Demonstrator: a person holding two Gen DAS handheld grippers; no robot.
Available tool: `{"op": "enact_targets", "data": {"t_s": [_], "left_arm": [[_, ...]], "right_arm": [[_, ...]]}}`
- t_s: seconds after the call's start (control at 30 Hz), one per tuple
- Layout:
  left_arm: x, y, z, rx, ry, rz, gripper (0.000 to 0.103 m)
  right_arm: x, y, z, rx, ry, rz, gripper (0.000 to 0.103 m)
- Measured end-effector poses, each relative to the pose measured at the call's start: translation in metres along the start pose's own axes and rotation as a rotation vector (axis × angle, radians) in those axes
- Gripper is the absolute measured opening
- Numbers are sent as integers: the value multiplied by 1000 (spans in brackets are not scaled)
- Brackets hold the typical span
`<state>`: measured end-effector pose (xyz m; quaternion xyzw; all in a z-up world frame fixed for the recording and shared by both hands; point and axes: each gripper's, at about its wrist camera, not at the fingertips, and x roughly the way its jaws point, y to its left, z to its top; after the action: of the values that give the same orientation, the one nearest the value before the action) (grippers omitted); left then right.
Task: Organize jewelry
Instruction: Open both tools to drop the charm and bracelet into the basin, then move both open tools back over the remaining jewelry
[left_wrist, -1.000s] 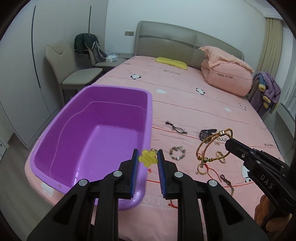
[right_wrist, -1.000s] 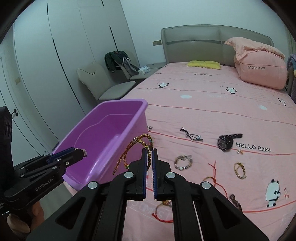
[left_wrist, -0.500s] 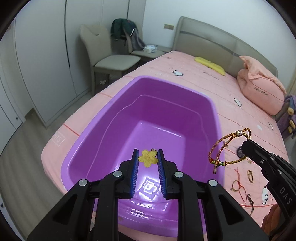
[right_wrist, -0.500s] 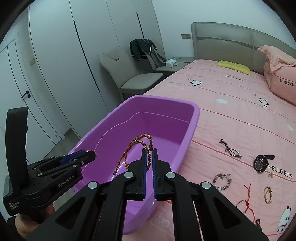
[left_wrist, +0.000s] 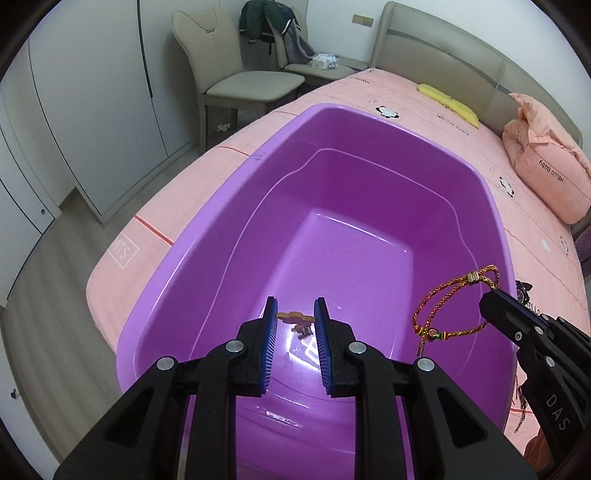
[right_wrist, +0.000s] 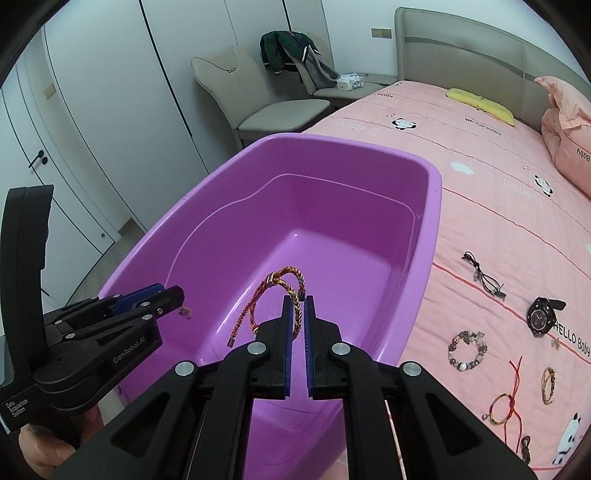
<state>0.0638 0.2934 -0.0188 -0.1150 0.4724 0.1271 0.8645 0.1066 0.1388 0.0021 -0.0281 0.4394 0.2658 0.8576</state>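
Both claws hung over the purple tub (left_wrist: 369, 206) for dropping — the left gripper (left_wrist: 294, 325) pinching a yellow flower charm (left_wrist: 293, 316), the right gripper (right_wrist: 298, 325) clenching a braided bracelet (right_wrist: 273, 291).

- purple tub (left_wrist: 229, 206): plastic, rectangular, rounded corners, sits on the pink bed, inside glossy
- yellow flower charm (left_wrist: 294, 316): flat, edge-on between the left gripper's blue pads, above the tub floor; small dark bit hangs under it
- braided bracelet (right_wrist: 275, 295): red/gold cord, metal clasp, pinched in the right gripper, loop and loose end dangle over the tub interior
- on the bed right of the tub, apart from it: black cord (right_wrist: 484, 275), black watch (right_wrist: 541, 315), beaded bracelet (right_wrist: 467, 345), red string bracelet (right_wrist: 508, 400), small woven bracelet (right_wrist: 548, 380)
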Motion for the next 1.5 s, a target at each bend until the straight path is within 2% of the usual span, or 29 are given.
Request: {"op": "enact_targets", "data": {"t_s": [0.03,0.1,0.13,0.17,0.2,0.23,0.37,0.43,1.03,1.3,1.5], "left_arm": [[0,0,0,-1,1,3,22],[-1,-2,0,-1,-2,7,31],[-2,-3,0,0,-9,14,44],[-4,-4,0,0,-18,26,61],[-6,-4,0,-1,-28,33,70],[-9,-3,0,-4,-42,38,77],[-16,-3,1,-6,-54,58,84],[-19,-2,0,-15,-56,59,85],[-38,-25,-5,3,-69,46,87],[-45,-47,-2,19,-77,11,87],[-56,-65,0,47,-90,-19,87]], "right_arm": [[1,1,1,-3,1,-8,6],[-1,1,2,-13,-3,-25,9],[0,0,2,-19,-6,-34,17],[-3,0,3,-22,-17,-42,22],[-4,0,2,-23,-26,-48,31],[-7,0,2,-24,-34,-51,33],[-16,-4,1,-17,-56,-65,35],[-19,-8,0,-9,-62,-58,40],[-52,-41,-21,67,-104,-20,45],[-78,-77,-32,102,-113,-76,45],[-107,-111,-47,186,-167,-128,47]]}}
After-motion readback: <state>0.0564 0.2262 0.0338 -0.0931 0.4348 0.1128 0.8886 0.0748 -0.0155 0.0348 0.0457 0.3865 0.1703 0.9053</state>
